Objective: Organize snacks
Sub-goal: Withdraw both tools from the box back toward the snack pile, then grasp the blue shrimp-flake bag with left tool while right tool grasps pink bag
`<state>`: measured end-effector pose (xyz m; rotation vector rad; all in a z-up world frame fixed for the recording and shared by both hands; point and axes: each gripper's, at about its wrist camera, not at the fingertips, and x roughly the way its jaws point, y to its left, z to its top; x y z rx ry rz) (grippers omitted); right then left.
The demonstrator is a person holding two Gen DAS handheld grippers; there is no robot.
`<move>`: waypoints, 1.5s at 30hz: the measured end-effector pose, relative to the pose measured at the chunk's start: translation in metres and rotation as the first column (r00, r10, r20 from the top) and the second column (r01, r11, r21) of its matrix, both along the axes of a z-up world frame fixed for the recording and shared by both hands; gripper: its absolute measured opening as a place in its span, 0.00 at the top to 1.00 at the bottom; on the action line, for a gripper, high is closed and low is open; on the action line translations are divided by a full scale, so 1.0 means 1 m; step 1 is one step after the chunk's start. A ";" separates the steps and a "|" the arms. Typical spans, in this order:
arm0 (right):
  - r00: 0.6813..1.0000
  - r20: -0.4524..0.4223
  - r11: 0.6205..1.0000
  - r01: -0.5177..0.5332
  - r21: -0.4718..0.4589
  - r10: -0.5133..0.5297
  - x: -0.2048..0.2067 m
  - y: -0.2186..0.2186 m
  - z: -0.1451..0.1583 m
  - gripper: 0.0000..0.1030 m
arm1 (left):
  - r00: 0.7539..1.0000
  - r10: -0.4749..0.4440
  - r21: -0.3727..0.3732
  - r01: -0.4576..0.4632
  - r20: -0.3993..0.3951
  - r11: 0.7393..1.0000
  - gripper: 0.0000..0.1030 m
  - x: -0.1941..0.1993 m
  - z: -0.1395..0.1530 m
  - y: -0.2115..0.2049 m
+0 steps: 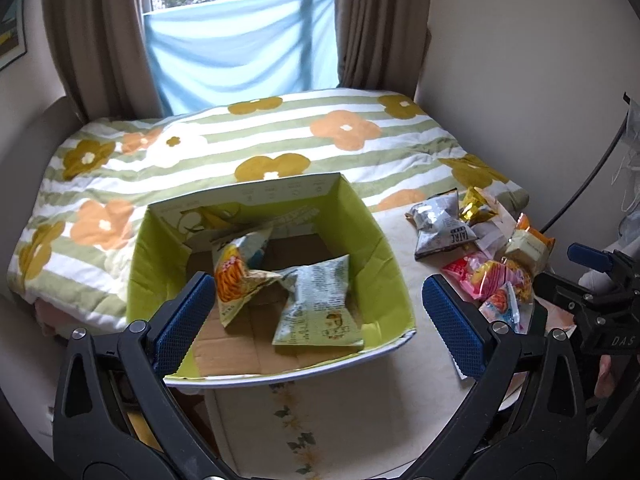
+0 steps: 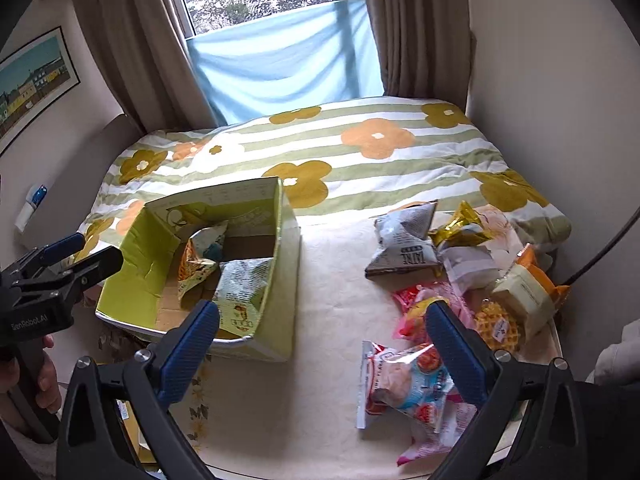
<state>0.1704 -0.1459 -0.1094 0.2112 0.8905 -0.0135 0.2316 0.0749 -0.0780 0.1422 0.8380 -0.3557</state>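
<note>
A green-lined cardboard box (image 1: 372,232) (image 2: 288,252) stands on the cream table and holds two snack bags, an orange one (image 1: 232,276) (image 2: 192,266) and a pale green one (image 1: 320,304) (image 2: 240,284). My left gripper (image 1: 316,320) hangs open just above the box's near edge, nothing between its fingers. A pile of loose snack packets (image 1: 480,248) (image 2: 460,272) lies to the right of the box. My right gripper (image 2: 324,344) is open over bare table, with a red-and-white packet (image 2: 400,384) by its right finger. It also shows at the left view's right edge (image 1: 592,280).
Behind the table lies a bed with a striped flower quilt (image 1: 280,140) (image 2: 360,152), then curtains and a window with blue cloth (image 2: 288,56). A wall stands close on the right. A hand (image 2: 44,376) holds the left gripper's handle. A black cable (image 1: 592,176) runs at the right.
</note>
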 end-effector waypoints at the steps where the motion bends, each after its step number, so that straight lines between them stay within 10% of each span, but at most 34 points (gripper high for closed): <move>1: 1.000 0.002 1.000 0.007 -0.003 -0.007 -0.004 -0.010 0.000 0.00 | 1.000 -0.006 0.006 0.006 -0.001 1.000 0.00 -0.004 -0.002 -0.009; 15: 0.998 -0.054 1.000 -0.023 0.002 0.023 -0.050 -0.137 -0.034 0.00 | 0.977 -0.188 0.095 0.198 -0.102 0.976 0.00 -0.054 -0.071 -0.151; 26: 0.981 -0.144 0.991 -0.118 0.070 0.127 -0.029 -0.176 -0.089 0.00 | 0.912 -0.344 0.189 0.387 -0.225 0.902 0.00 -0.063 -0.138 -0.214; 33: 0.980 -0.175 0.992 -0.075 0.104 0.092 -0.010 -0.181 -0.115 0.00 | 0.885 -0.332 0.086 0.377 -0.325 0.922 0.01 -0.050 -0.160 -0.243; 45: 0.975 -0.194 0.988 -0.080 0.134 0.106 0.023 -0.175 -0.135 0.00 | 0.912 -0.205 0.165 0.277 -0.354 0.947 0.01 -0.049 -0.201 -0.256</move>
